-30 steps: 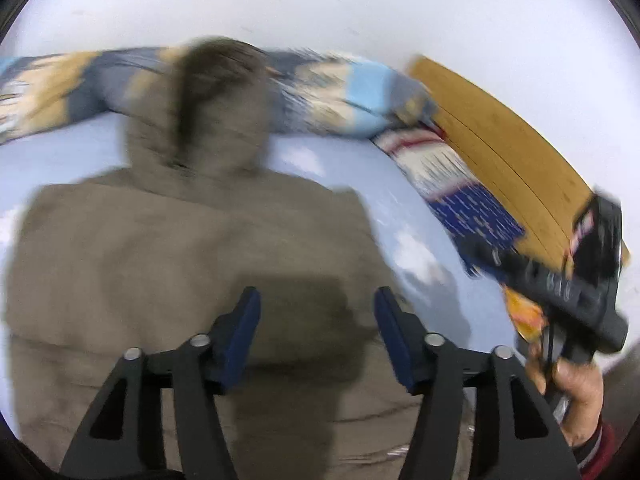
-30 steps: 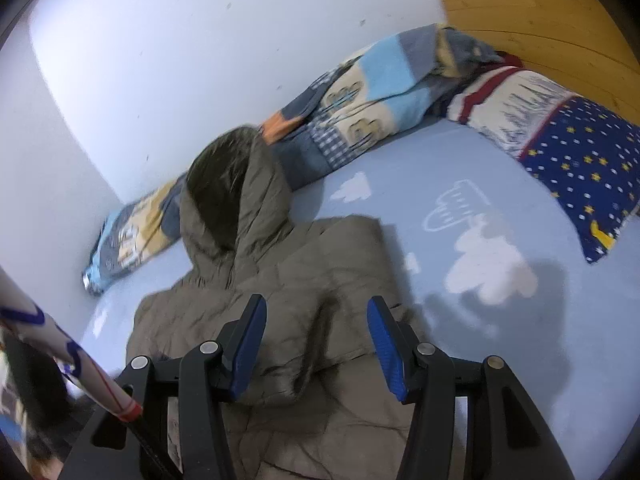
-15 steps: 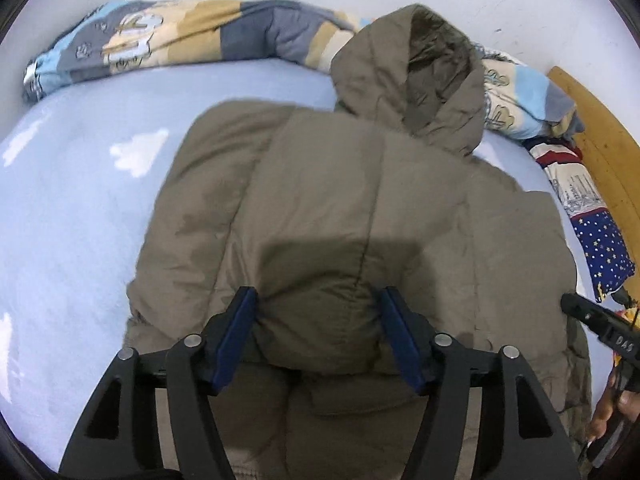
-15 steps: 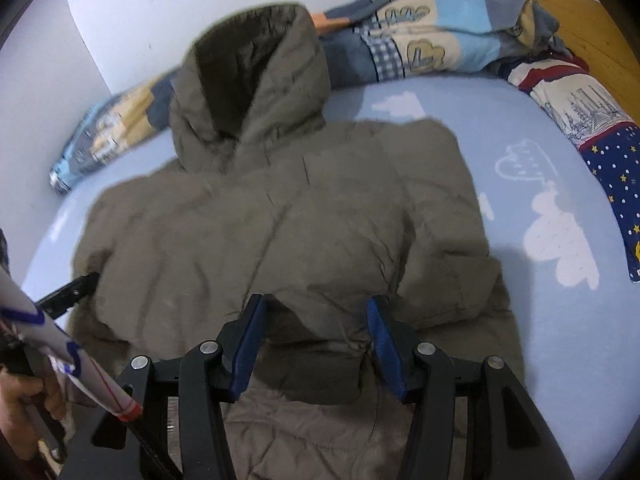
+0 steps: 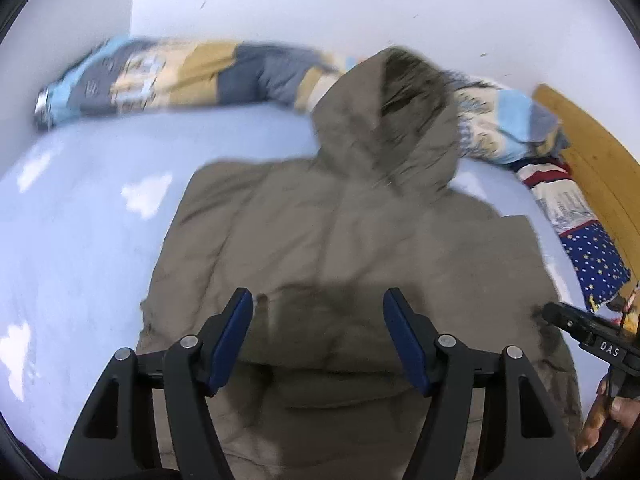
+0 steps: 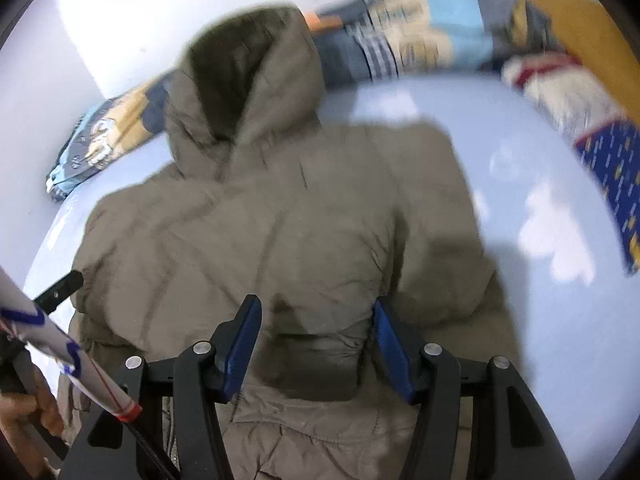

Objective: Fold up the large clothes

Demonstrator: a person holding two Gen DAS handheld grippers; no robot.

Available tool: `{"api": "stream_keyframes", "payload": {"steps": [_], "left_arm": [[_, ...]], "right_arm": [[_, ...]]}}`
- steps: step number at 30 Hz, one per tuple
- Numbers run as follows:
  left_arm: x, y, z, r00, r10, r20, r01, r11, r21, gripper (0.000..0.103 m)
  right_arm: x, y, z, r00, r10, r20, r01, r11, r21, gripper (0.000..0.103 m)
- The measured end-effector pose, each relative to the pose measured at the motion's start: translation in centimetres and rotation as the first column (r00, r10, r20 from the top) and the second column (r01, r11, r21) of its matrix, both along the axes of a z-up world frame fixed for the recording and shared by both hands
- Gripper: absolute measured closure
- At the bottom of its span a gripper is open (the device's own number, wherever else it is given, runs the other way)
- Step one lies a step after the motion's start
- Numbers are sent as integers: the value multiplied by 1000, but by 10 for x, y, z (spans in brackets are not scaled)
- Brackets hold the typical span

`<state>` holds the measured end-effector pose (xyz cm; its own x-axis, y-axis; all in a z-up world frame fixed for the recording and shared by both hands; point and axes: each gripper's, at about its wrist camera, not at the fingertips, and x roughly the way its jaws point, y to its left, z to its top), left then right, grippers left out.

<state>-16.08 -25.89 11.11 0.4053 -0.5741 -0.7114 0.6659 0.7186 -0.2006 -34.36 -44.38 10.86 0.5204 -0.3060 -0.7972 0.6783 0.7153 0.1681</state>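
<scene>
Jacket [image 5: 344, 248] sits between your left gripper [image 5: 318, 336] fingers, spread wide and holding nothing, as do the right gripper [image 6: 316, 338] fingers. Since a second ago both views swung back over it, lying folded on the blue sheet [image 5: 80, 240]; both hover low above its hem end.

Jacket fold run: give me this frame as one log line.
stage: pre-grasp | jacket: spread flat on bed, hood toward wall | left gripper: open, over jacket | right gripper: open, over jacket | holding: nothing
</scene>
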Motion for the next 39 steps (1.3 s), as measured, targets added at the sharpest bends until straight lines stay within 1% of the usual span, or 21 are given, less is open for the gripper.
{"api": "stream_keyframes", "payload": {"steps": [2, 3, 6, 7, 9, 11, 14, 17, 19, 22, 24, 28, 30, 32, 34, 39], "left_arm": [[-16, -10, 4, 998, -46, 33, 46, 999, -17, 36], [-22, -16, 2, 997, -69, 37, 69, 998, -9, 36], [-34, -31, -10, 993, -109, 48, 108, 994, 36, 36], [-37, -38, -18, 991, -126, 43, 123, 990, 67, 36], [-38, -45, -27, 990, -128, 57, 121, 987, 108, 36], [-36, -49, -34, 990, -131, 53, 123, 983, 133, 36], [-35, -52, -36, 990, -129, 52, 121, 983, 139, 35], [-36, -52, -38, 989, -133, 65, 122, 981, 148, 35], [-37, -52, -38, 988, -134, 71, 122, 981, 152, 35], [-37, -52, -37, 988, -135, 76, 122, 981, 154, 35], [-38, -52, -37, 988, -135, 77, 122, 980, 154, 35], [-37, -51, -36, 987, -137, 80, 123, 980, 158, 35], [-37, -51, -36, 987, -137, 84, 122, 979, 160, 35], [-37, -50, -35, 987, -137, 85, 122, 979, 161, 35], [-37, -50, -35, 987, -137, 87, 122, 979, 164, 35], [-38, -52, -36, 985, -142, 97, 123, 977, 176, 33]], "right_arm": [[2, 8, 8, 1000, 15, 15, -15, 999, -32, 41], [4, 10, 8, 999, 30, 20, -29, 999, -34, 40], [13, 18, -2, 998, 56, -28, -57, 997, -51, 40], [14, 19, -4, 998, 60, -37, -62, 997, -53, 40], [16, 15, -11, 996, 59, -62, -62, 997, -48, 40], [19, 11, -19, 995, 53, -85, -56, 998, -33, 40], [26, 9, -33, 992, 54, -115, -56, 998, -17, 39], [27, 8, -34, 991, 57, -123, -60, 998, -20, 39], [27, 8, -33, 991, 53, -119, -56, 998, -15, 39], [22, 9, -23, 994, 43, -98, -44, 999, -14, 39], [17, 11, -14, 996, 32, -86, -36, 998, -44, 39], [7, 17, 9, 999, 1, -54, -9, 990, -142, 39], [9, 24, 15, 999, 34, -25, -38, 986, -165, 39], [12, 29, 16, 998, 69, -7, -69, 986, -151, 39], [18, 30, 9, 995, 101, -8, -101, 989, -107, 40], [22, 23, -13, 995, 80, -58, -83, 995, -49, 41]]}}
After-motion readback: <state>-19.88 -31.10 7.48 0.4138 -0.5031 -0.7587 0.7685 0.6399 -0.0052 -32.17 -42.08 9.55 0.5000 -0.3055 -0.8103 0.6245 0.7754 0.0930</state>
